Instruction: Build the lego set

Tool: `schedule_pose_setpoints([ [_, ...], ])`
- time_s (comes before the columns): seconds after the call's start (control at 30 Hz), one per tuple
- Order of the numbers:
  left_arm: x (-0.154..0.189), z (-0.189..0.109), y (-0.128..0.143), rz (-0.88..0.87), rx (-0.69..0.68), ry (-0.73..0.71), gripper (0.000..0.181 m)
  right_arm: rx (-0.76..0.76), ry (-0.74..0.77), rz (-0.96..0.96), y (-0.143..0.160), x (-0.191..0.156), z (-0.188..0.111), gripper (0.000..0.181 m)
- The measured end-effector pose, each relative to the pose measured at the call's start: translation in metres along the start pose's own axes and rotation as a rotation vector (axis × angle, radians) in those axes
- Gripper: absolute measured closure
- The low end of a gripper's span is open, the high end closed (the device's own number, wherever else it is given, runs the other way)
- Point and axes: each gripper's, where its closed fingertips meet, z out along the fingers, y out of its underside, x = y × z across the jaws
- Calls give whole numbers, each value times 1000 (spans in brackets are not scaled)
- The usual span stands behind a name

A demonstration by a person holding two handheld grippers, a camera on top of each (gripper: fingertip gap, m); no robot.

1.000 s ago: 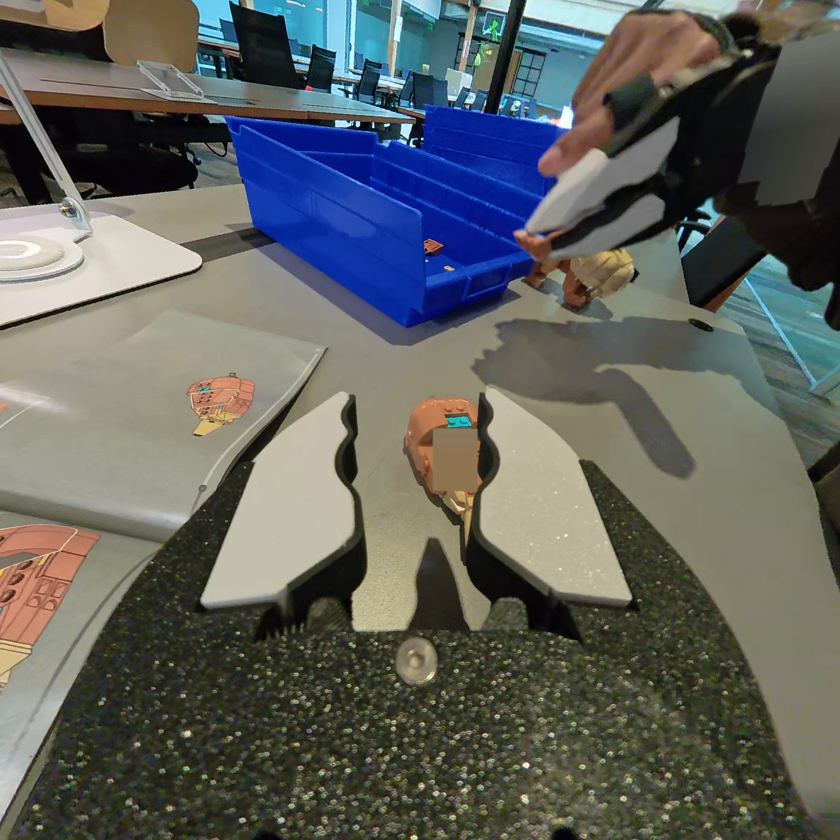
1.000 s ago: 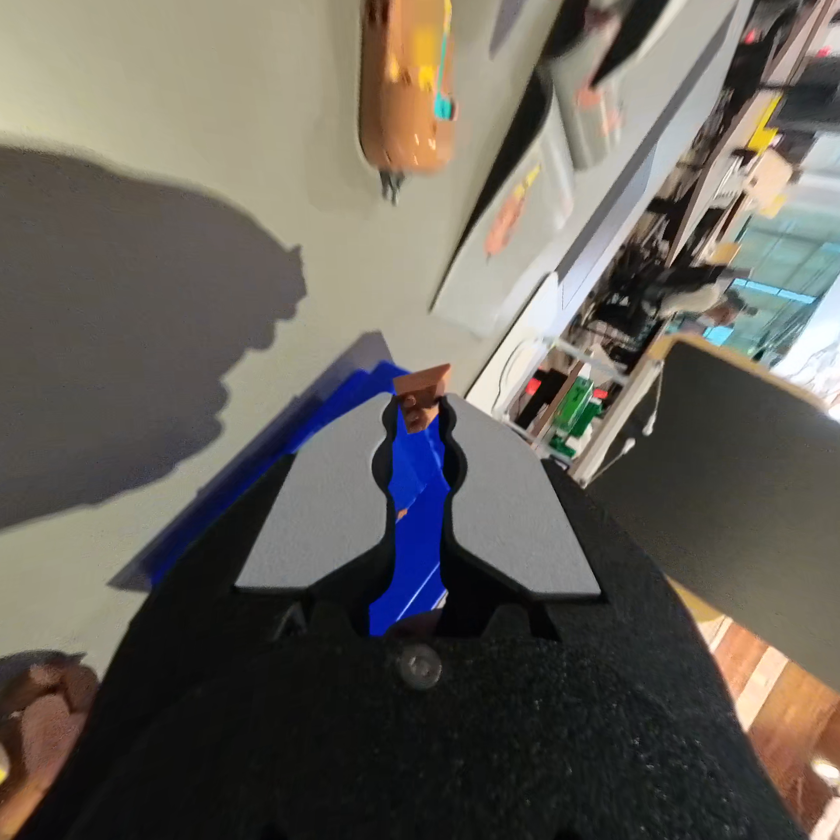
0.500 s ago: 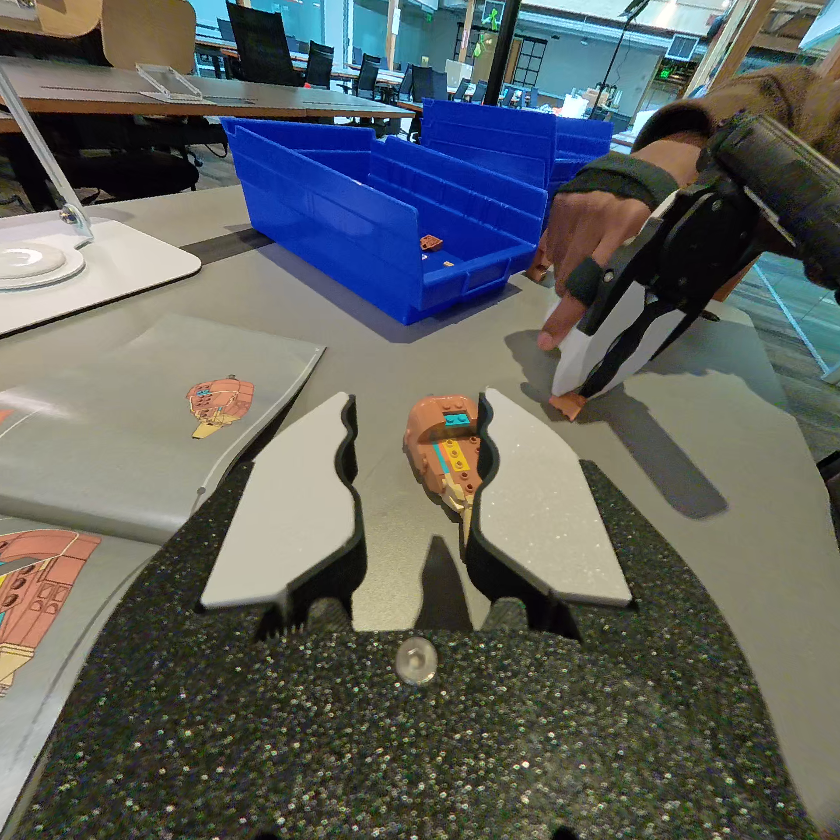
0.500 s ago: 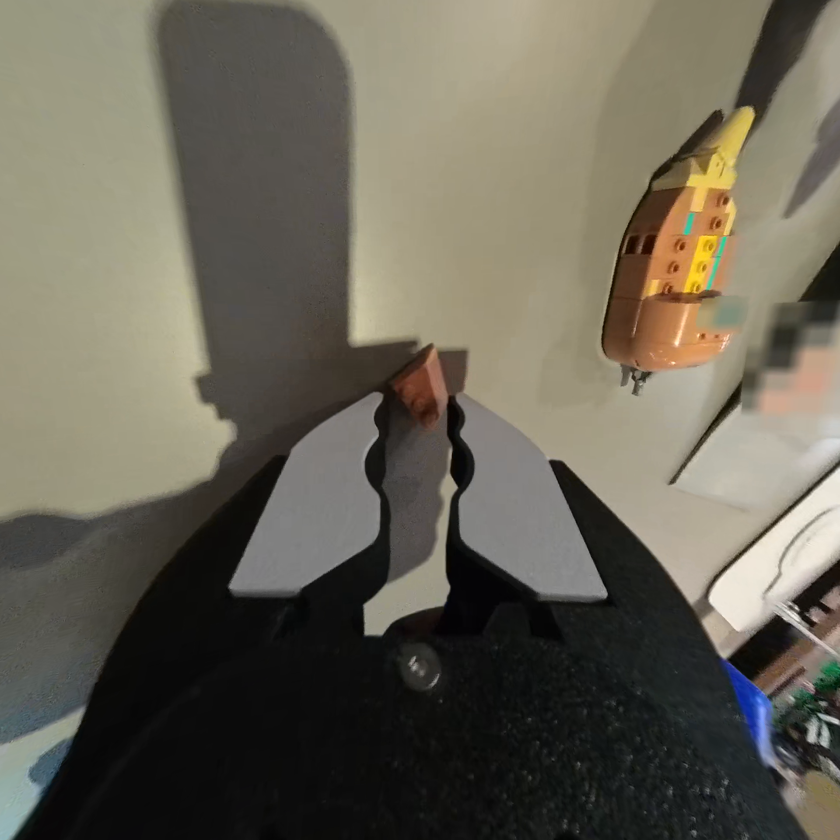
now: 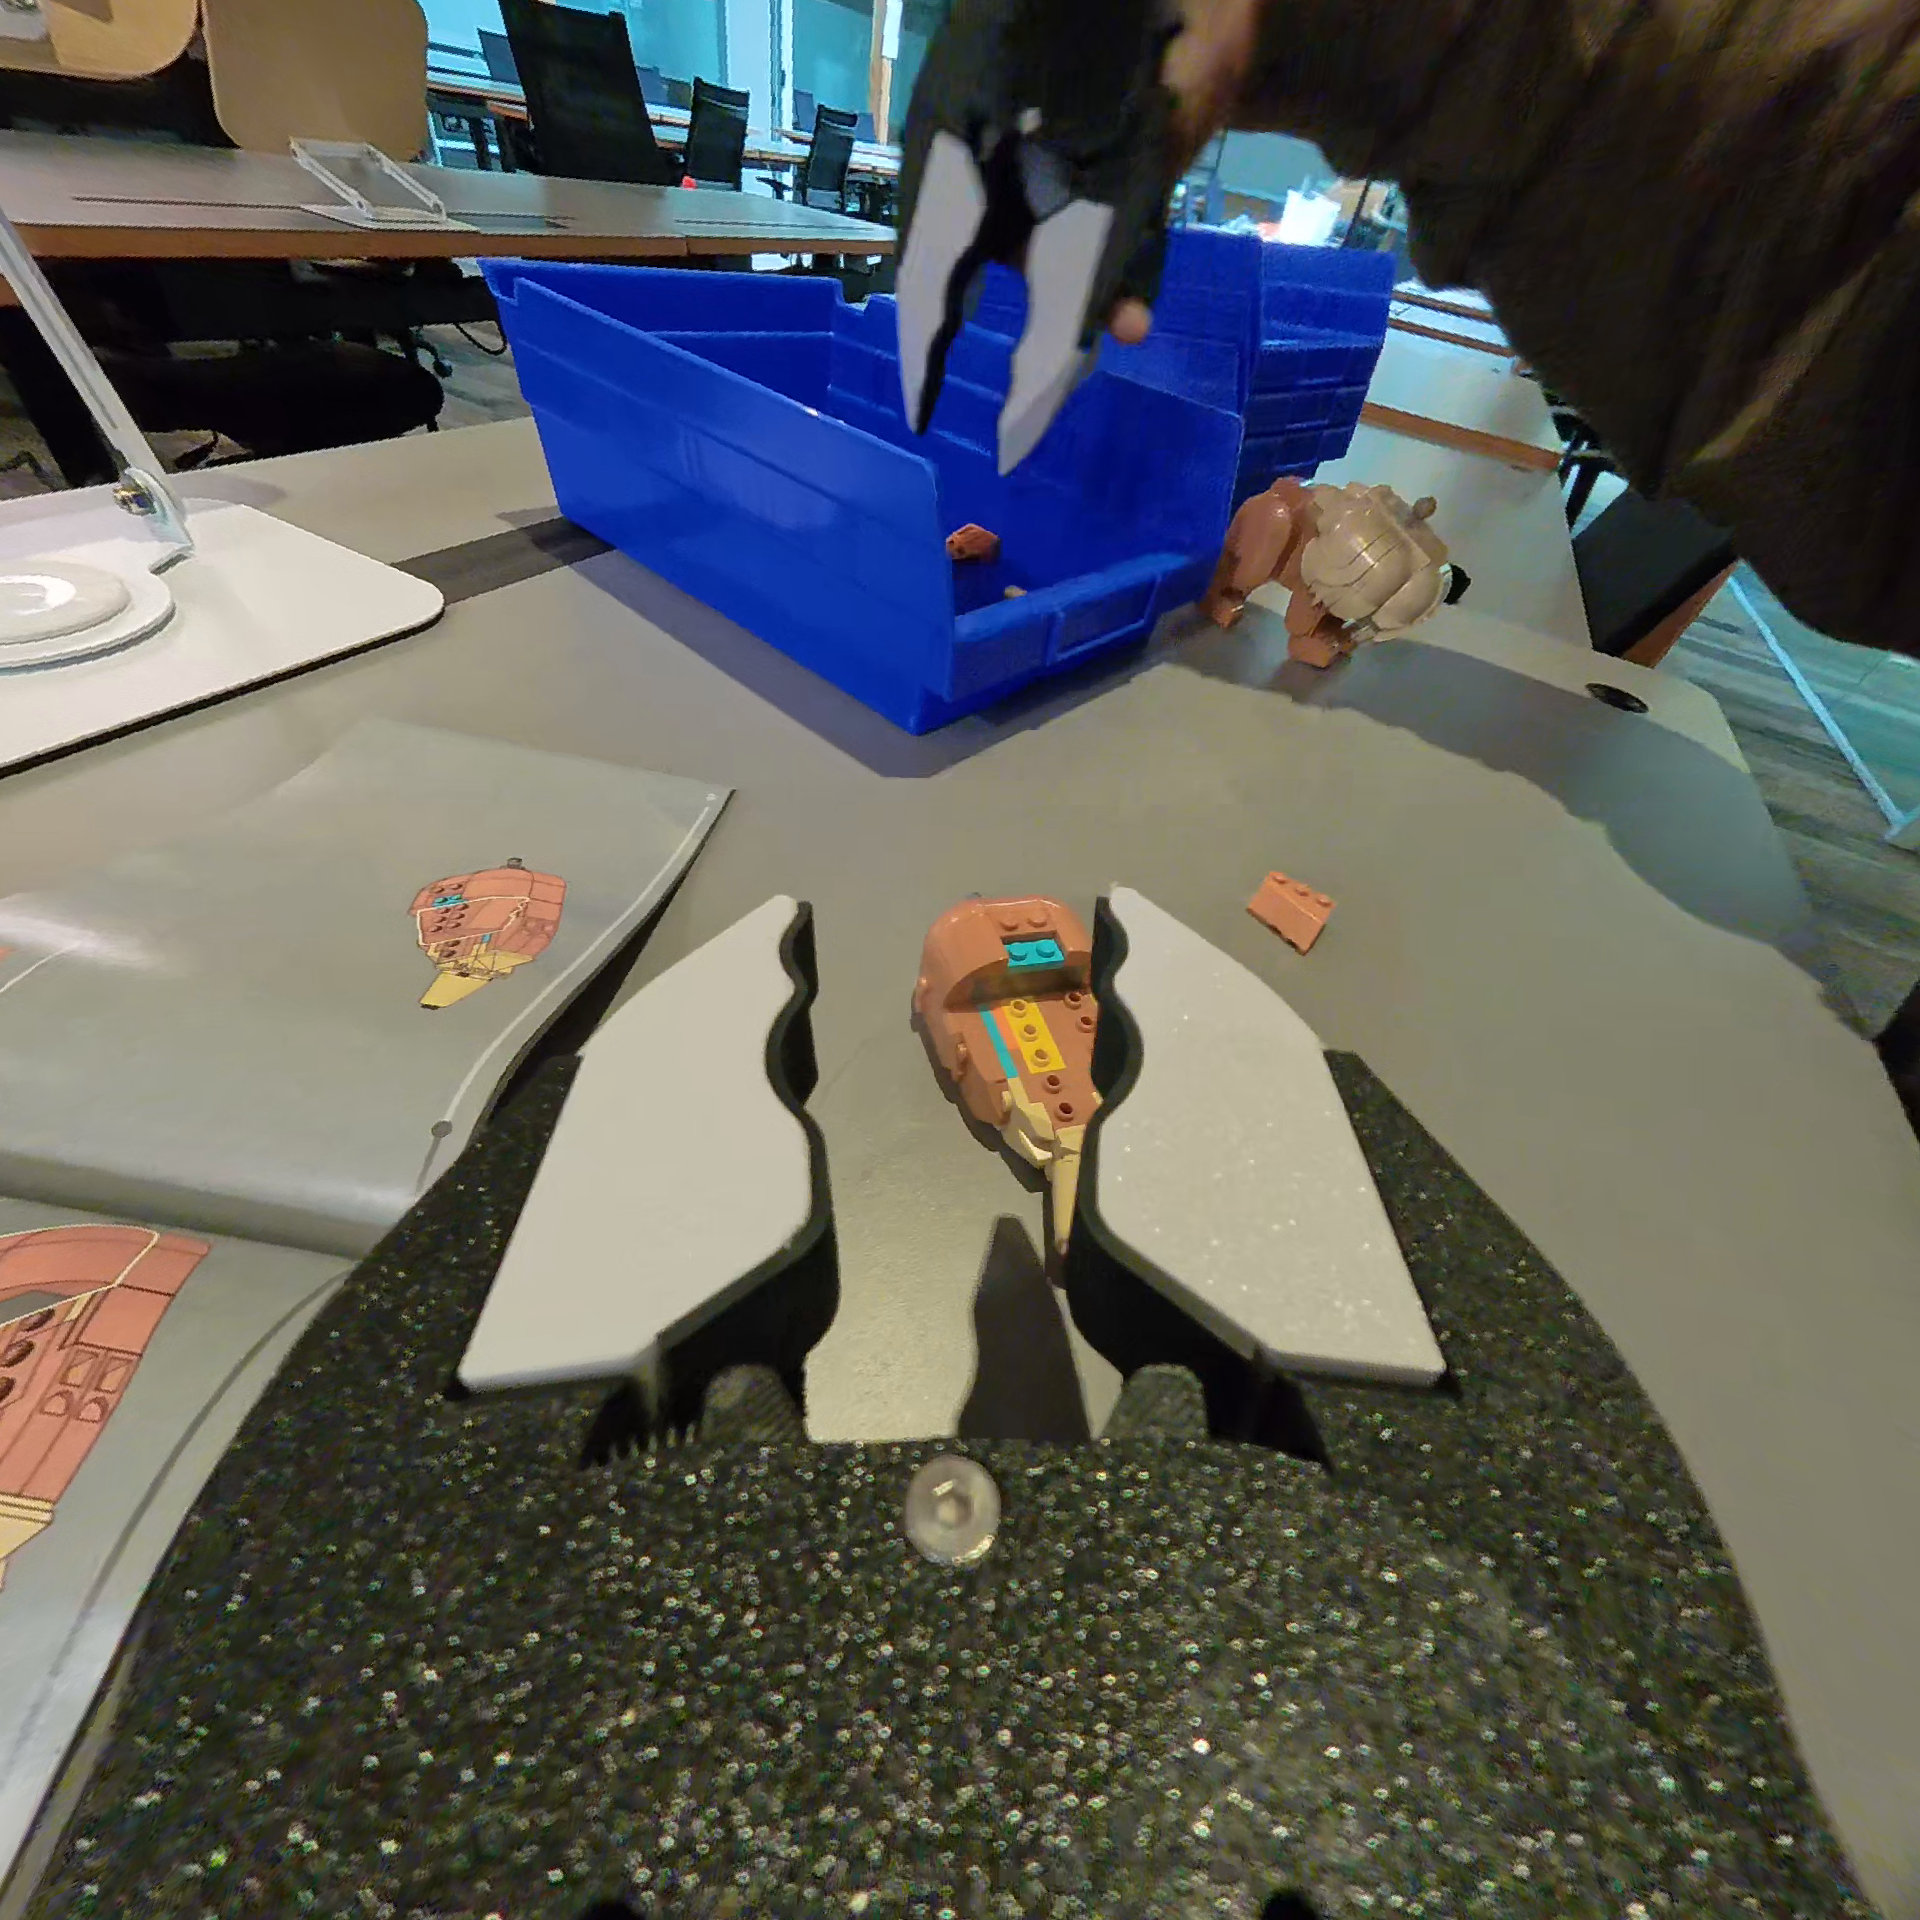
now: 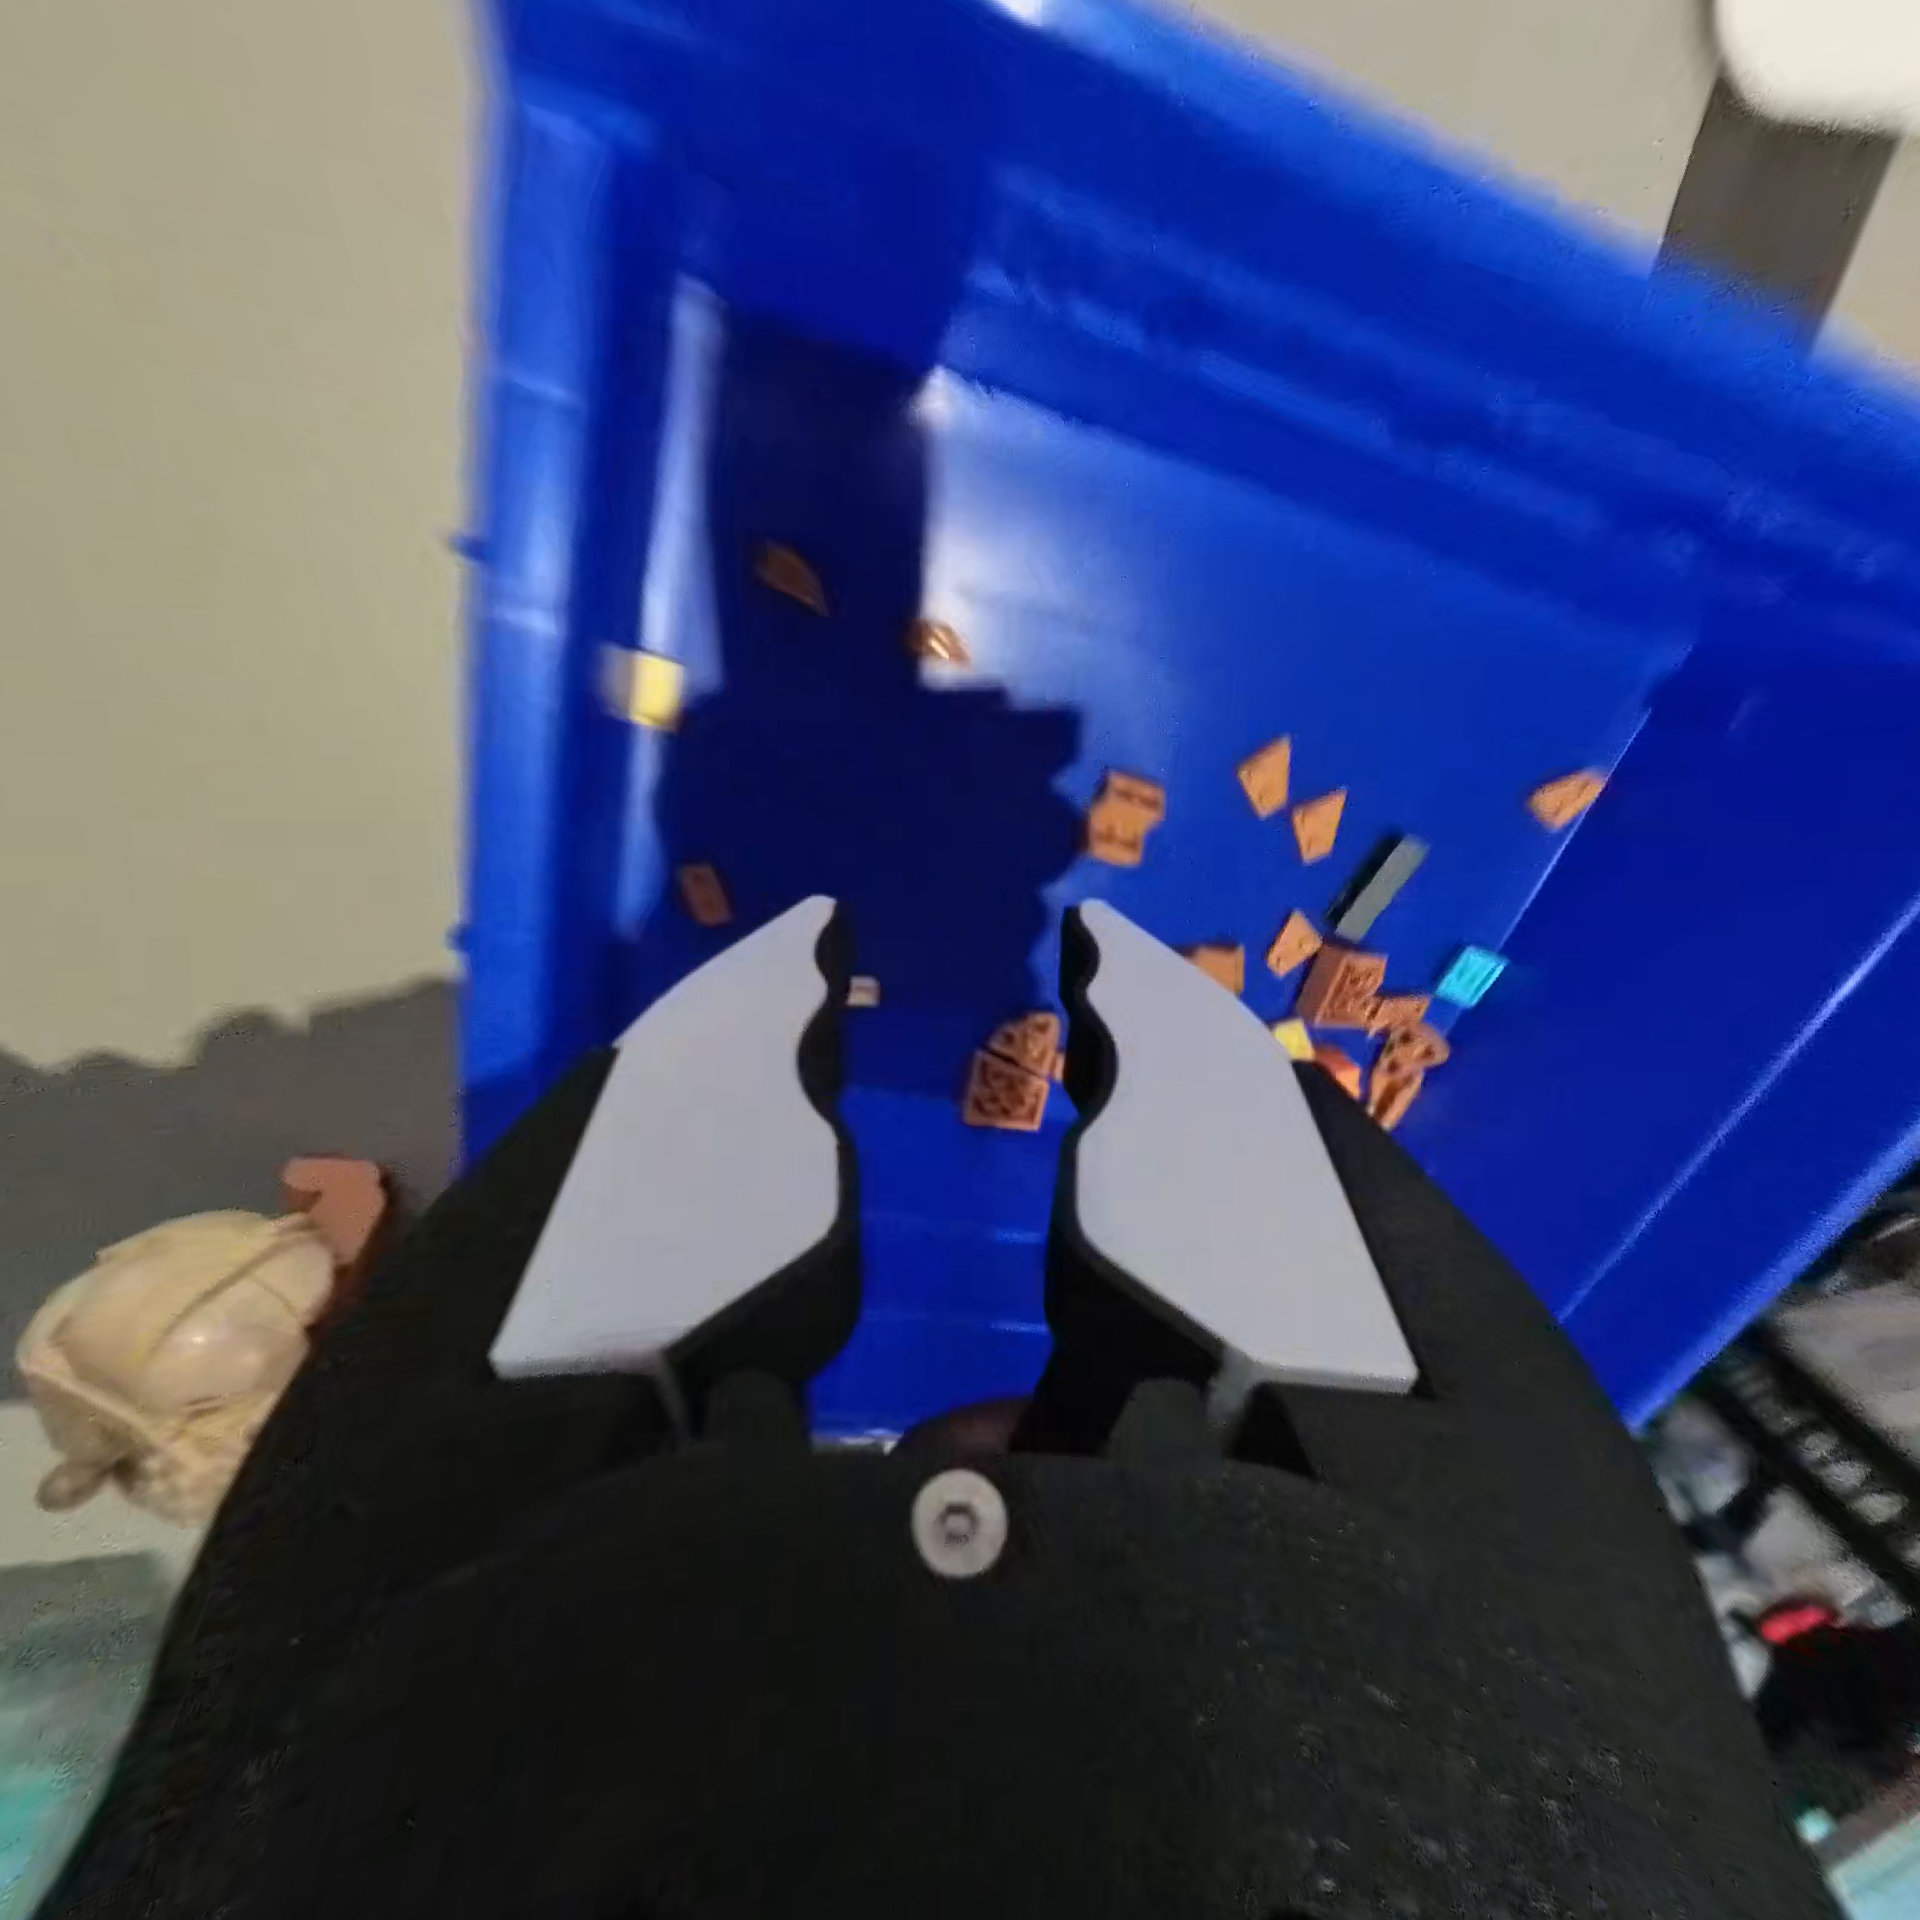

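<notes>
A brown lego hull (image 5: 1013, 1023) with yellow and teal studs lies on the grey table between the open fingers of my left gripper (image 5: 951, 914), close against the right finger. A loose brown brick (image 5: 1288, 909) lies on the table to its right. My right gripper (image 6: 948, 920) is open and empty, hovering over the blue bin (image 6: 1299, 520) that holds several small brown, yellow and teal pieces (image 6: 1008, 1081). It also shows in the left wrist view (image 5: 971, 426), above the blue bin (image 5: 727, 468).
An instruction booklet (image 5: 312, 966) lies open at the left. A built brown and tan lego animal (image 5: 1340, 566) stands right of the bin, also in the right wrist view (image 6: 166, 1351). A white lamp base (image 5: 156, 623) sits far left. A second blue bin (image 5: 1320, 343) stands behind. My right fingertips sit around 30 cm from my left ones. To the loose brown brick (image 5: 1288, 909): left tips about 15 cm, right tips about 25 cm.
My right gripper set the brown brick on the table right of the hull, opened, and rose back over the blue bin. The left gripper has not moved.
</notes>
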Motion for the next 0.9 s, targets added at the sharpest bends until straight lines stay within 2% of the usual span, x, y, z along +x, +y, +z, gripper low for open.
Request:
schedule_pose_setpoints([
  [0.13,-5,-3,-2,-9,9,-16,130,-227,-75,128,44,26,34,140],
  [0.23,-6,-4,-4,-22,21,-15,130,-297,-89,174,59,33,47,139],
  [0.43,-1,-1,-3,-27,17,8,130,-325,-82,223,68,42,57,136],
  [0.7,-4,-3,-3,-28,20,-5,130,-336,-120,241,65,39,67,155],
  [0.9,-2,-3,-5,-18,21,-3,130,-275,-77,198,58,33,56,155],
])
